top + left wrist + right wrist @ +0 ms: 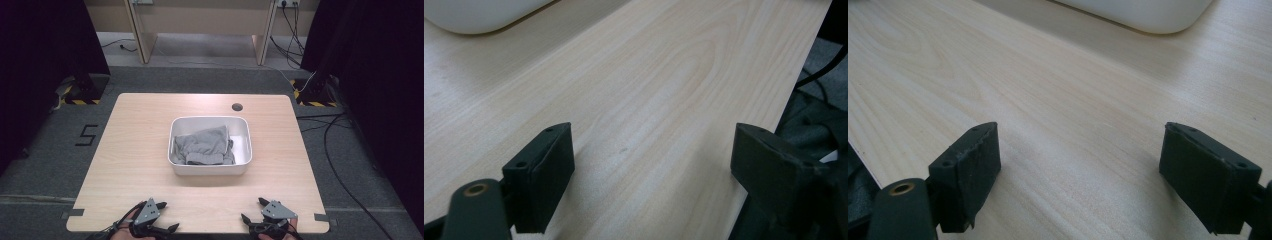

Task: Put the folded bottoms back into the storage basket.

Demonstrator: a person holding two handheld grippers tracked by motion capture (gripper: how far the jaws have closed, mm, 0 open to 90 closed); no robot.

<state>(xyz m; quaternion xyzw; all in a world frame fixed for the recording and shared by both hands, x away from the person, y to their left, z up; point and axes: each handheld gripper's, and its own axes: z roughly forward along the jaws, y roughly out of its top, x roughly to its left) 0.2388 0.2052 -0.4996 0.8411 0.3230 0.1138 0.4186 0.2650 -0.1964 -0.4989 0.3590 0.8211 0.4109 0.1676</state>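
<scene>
1 grey cloth [204,145] in 1 white tub [244,167], 2 hand-held grippers open.

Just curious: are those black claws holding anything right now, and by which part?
Nothing. Left gripper and right gripper are open over bare table; the grey cloth lies untouched.

The left gripper [161,216] is held low at the person's near left, jaws spread wide with nothing between them. The right gripper [254,210] is held low at the near right, jaws likewise parted and empty. Both are pointed forward.
</scene>
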